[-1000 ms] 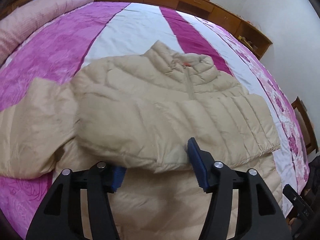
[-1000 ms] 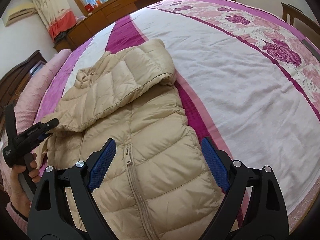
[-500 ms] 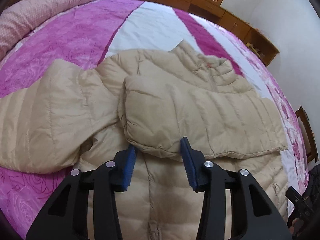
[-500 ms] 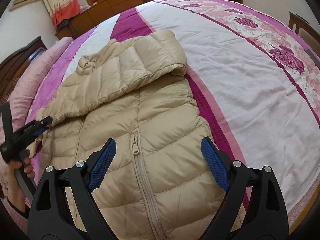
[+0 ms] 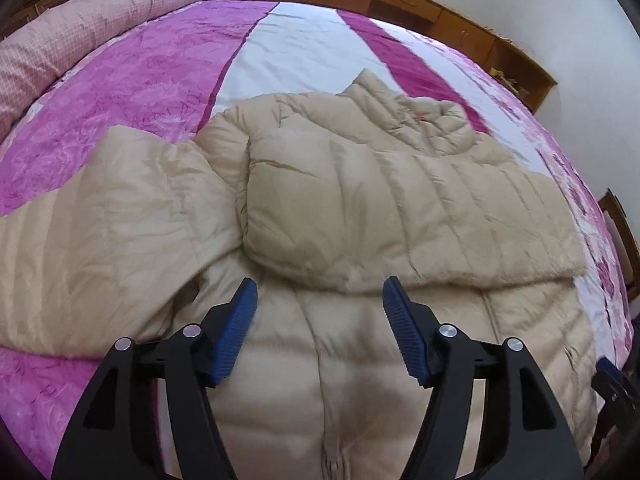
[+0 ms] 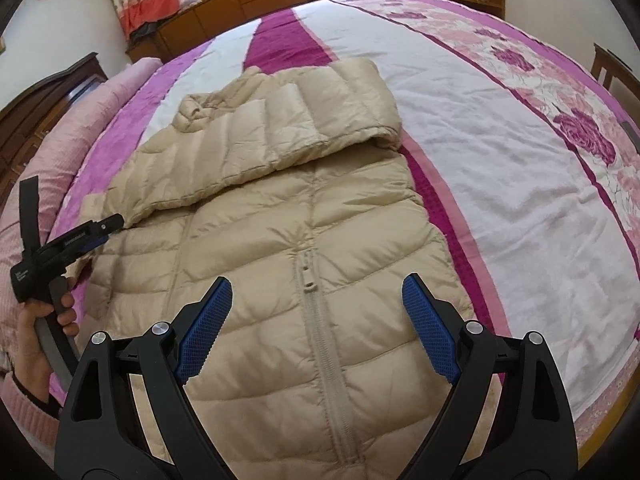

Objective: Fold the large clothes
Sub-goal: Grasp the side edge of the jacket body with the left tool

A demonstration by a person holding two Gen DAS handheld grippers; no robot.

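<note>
Left wrist: left tool (image 5: 320,300) freshly reopened, empty over jacket (image 5: 360,208); right tool (image 6: 316,300) wide, empty.

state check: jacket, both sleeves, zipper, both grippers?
jacket: flat on bed, front up
right sleeve: folded across chest
left sleeve: spread out sideways, unfolded
zipper: closed
left gripper: open, jaws just opened, nothing between
right gripper: open, empty

1 beige puffer jacket (image 6: 280,240); 1 bed (image 6: 500,184); 2 grippers; chairs, maybe 2, edges only.
</note>
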